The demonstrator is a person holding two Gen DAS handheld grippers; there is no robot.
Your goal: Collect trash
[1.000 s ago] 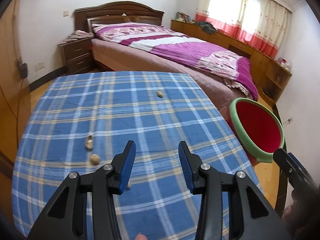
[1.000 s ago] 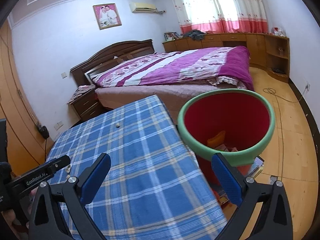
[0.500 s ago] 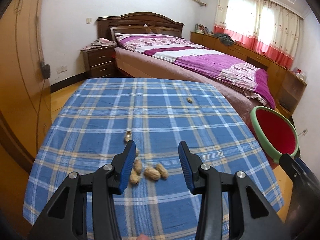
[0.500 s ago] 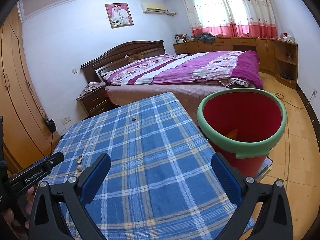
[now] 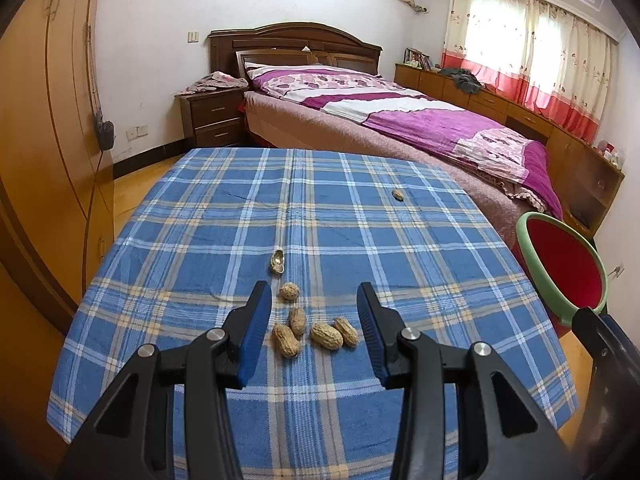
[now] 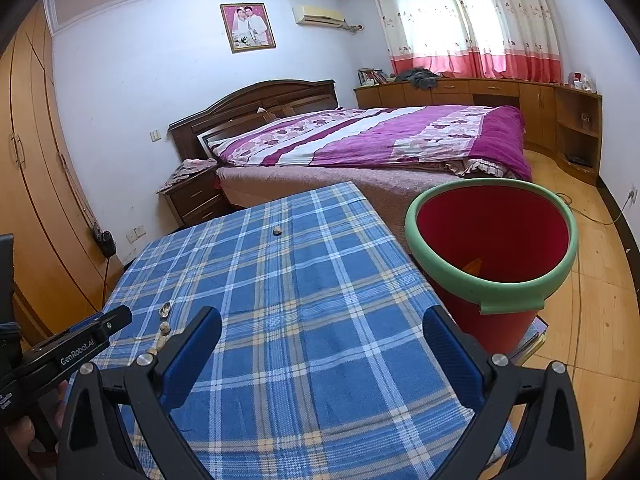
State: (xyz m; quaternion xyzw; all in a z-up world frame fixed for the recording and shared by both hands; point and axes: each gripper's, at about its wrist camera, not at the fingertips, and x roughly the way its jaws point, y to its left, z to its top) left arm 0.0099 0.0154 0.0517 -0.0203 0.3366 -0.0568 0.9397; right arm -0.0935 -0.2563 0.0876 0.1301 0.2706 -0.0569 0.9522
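A: While the left tongs [image 5: 314, 320] hang spread and empty over the worktop [image 5: 200, 248], their camera shows a cluster of peanuts [image 5: 316, 330] lying between the two tips, with an empty shell half [image 5: 277, 261] just ahead of them

B: The right view hides most of that cluster behind the left tool. What it gives instead is the inside of the red bin [image 6: 492, 240], standing beside the worktop just ahead of the right tip, with an orange scrap at its bottom

A: And the right tongs [image 6: 320, 344]?

B: Released wide, holding nothing. One lone peanut [image 6: 276, 231] lies far ahead of both

A: Blue plaid cloth covers the worktop; beyond it a bed [image 5: 400, 120] with a purple cover, then curtains [image 6: 460, 20]
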